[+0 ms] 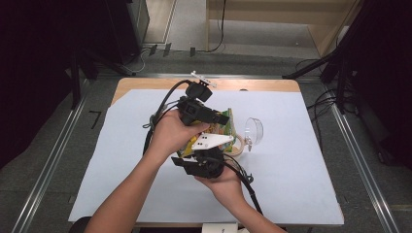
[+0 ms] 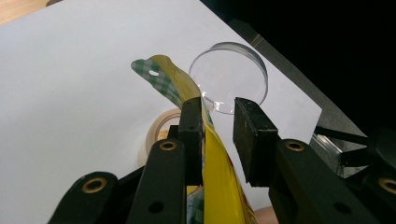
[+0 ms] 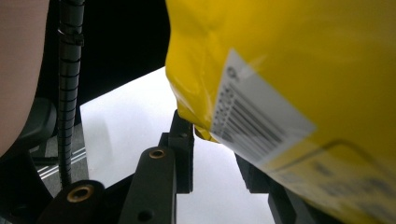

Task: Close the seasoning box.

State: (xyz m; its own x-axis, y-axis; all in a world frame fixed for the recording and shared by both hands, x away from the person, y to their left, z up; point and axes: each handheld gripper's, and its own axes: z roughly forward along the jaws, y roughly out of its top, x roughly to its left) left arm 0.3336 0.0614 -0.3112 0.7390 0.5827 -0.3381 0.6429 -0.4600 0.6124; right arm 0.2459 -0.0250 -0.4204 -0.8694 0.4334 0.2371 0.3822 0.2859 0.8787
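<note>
Forearms, 2, enter from the bottom edge of the high view, each hand carrying 1 hand-held gripper above the table (image 1: pixel 301 194), which is covered by a white sheet.

Item 1: left hand-held gripper (image 1: pixel 221 118), black, cable trailing back over the wrist. In the left gripper view its jaws stand apart, with the yellow snack bag (image 2: pixel 217 177) passing between them; the bag lies against the left jaw, and a gap shows on the side of the right jaw. Not clamped.

Item 2: yellow snack bag (image 1: pixel 224 130), green-checked top edge with a hang hole, held up off the table between the 2 grippers at the sheet's middle. Barcode label (image 3: pixel 254 116) visible on its back.

Item 3: right hand-held gripper (image 1: pixel 197 158), with a grey plate on top. Jaws parted, bag corner lying over them; whether they pinch it I cannot tell.

Item 4: tape roll (image 2: pixel 161 128), beige, flat on the sheet beyond the bag.

Item 5: clear round lid (image 1: pixel 253 131), right of the bag.
</note>
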